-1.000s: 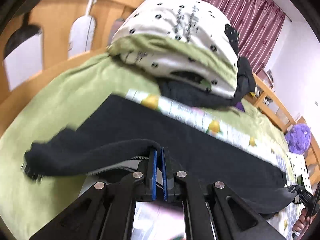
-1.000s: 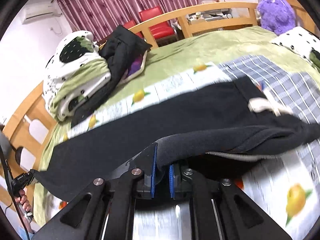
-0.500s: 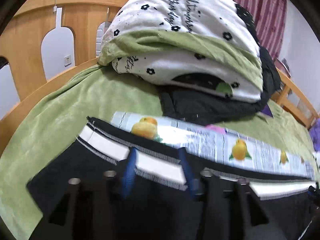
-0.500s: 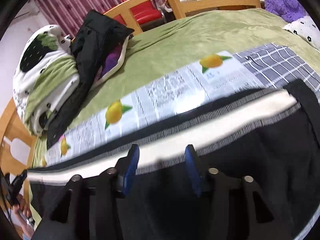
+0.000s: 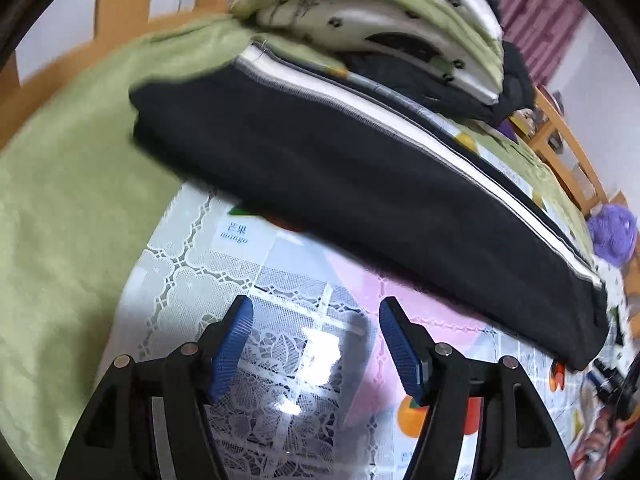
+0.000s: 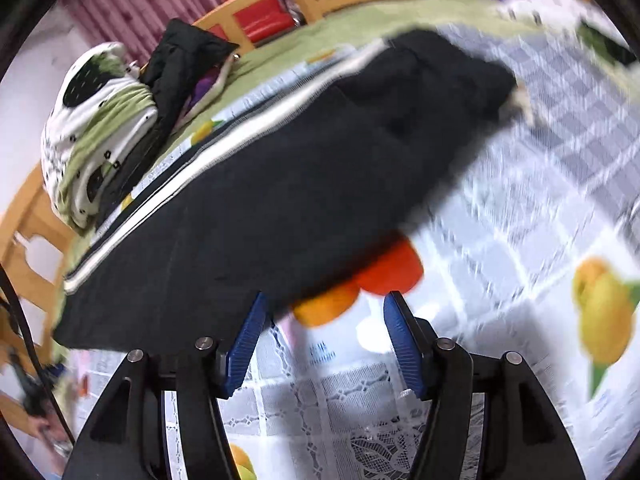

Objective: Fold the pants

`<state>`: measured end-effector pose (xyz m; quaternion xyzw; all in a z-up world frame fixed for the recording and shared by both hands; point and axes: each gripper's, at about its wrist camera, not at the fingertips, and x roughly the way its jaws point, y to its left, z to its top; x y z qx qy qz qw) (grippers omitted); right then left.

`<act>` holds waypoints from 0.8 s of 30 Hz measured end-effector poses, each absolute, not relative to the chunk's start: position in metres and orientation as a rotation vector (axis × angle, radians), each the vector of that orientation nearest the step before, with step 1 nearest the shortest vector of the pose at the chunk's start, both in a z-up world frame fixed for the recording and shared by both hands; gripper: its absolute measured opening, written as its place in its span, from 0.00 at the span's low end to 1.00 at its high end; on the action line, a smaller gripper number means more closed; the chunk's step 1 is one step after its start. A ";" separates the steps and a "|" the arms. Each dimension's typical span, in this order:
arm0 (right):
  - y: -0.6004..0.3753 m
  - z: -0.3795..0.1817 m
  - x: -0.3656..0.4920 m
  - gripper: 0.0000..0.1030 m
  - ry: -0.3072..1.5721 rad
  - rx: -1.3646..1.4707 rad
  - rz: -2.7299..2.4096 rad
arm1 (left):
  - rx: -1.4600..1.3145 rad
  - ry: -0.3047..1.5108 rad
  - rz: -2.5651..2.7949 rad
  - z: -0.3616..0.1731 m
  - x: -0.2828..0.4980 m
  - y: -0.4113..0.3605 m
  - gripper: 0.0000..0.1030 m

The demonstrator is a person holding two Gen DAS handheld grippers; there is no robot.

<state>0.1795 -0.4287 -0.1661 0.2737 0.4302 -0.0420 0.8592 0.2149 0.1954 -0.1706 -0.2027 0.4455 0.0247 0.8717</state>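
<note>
The black pants (image 5: 360, 184) lie folded lengthwise into a long band on the fruit-print cloth (image 5: 280, 320), running from ten o'clock to four o'clock in the left wrist view; the white side stripe (image 5: 400, 128) runs along the far edge. The likely trouble is the next fold; the band is long and soft, so a shallow pinch could catch only the top layer, and the lower leg would drag or slide out of line; the slick-looking cloth beneath could also ride up with the fabric if a finger digs under too far. The pile of bedding (image 5: 380, 12) sits close at twelve o'clock, so a fold carried that way could snag it.

The left gripper (image 5: 316, 340) stands wide apart over bare cloth, holding nothing and clear of the pants; the right gripper (image 6: 324, 340) is equally spread and empty, though the near hem of the pants (image 6: 280, 208) lies just beside its left finger at eleven o'clock; whether they touch cannot be told through the blur.
</note>
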 end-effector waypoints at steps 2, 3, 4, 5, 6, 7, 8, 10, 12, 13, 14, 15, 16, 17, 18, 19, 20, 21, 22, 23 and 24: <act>-0.434 -0.166 0.188 0.59 0.868 0.627 -0.082 | -0.478 0.887 0.019 -0.167 0.221 0.200 0.61; -0.437 -0.167 0.194 0.60 0.863 0.641 -0.085 | -0.526 0.879 -0.006 -0.168 0.227 0.204 0.62; -0.439 -0.169 0.200 0.60 0.862 0.656 -0.096 | -0.569 0.881 -0.013 -0.170 0.233 0.208 0.61; -0.443 -0.171 0.211 0.60 0.857 0.687 -0.098 | -0.628 0.883 -0.012 -0.175 0.243 0.213 0.61; -0.445 -0.173 0.219 0.60 0.853 0.706 -0.088 | -0.662 0.870 -0.018 -0.177 0.250 0.215 0.61; -0.448 -0.176 0.228 0.60 0.852 0.723 -0.078 | -0.686 0.855 -0.018 -0.178 0.257 0.217 0.60; -0.450 -0.179 0.238 0.60 0.844 0.736 -0.073 | -0.706 0.843 -0.002 -0.180 0.266 0.219 0.60; -0.456 -0.182 0.256 0.60 0.818 0.749 -0.091 | -0.747 0.821 0.028 -0.182 0.277 0.221 0.60; -0.459 -0.184 0.272 0.58 0.804 0.784 -0.111 | -0.807 0.795 0.059 -0.183 0.285 0.222 0.54; -0.459 -0.184 0.277 0.52 0.801 0.786 -0.120 | -0.825 0.790 0.077 -0.184 0.289 0.222 0.41; -0.459 -0.187 0.283 0.30 0.813 0.771 -0.151 | -0.823 0.798 0.090 -0.185 0.291 0.224 0.31; -0.459 -0.189 0.286 0.20 0.817 0.767 -0.148 | -0.803 0.817 0.107 -0.184 0.297 0.224 0.14; -0.460 -0.188 0.286 0.18 0.817 0.769 -0.142 | -0.782 0.821 0.101 -0.181 0.299 0.225 0.12; -0.463 -0.180 0.279 0.15 0.812 0.774 -0.137 | -0.747 0.805 0.084 -0.170 0.297 0.224 0.11; -0.465 -0.172 0.272 0.14 0.797 0.788 -0.123 | -0.706 0.795 0.077 -0.159 0.291 0.221 0.11; -0.468 -0.165 0.263 0.14 0.783 0.801 -0.103 | -0.668 0.794 0.067 -0.148 0.286 0.219 0.11; -0.469 -0.153 0.250 0.13 0.776 0.806 -0.087 | -0.627 0.793 0.048 -0.133 0.277 0.214 0.11; -0.469 -0.146 0.241 0.13 0.779 0.792 -0.089 | -0.610 0.794 0.039 -0.125 0.268 0.212 0.11; -0.467 -0.135 0.228 0.13 0.788 0.755 -0.099 | -0.596 0.797 0.033 -0.117 0.257 0.209 0.11; -0.466 -0.126 0.216 0.13 0.794 0.719 -0.102 | -0.577 0.806 0.026 -0.111 0.241 0.205 0.11; -0.465 -0.120 0.205 0.13 0.798 0.693 -0.102 | -0.563 0.816 0.021 -0.108 0.228 0.203 0.11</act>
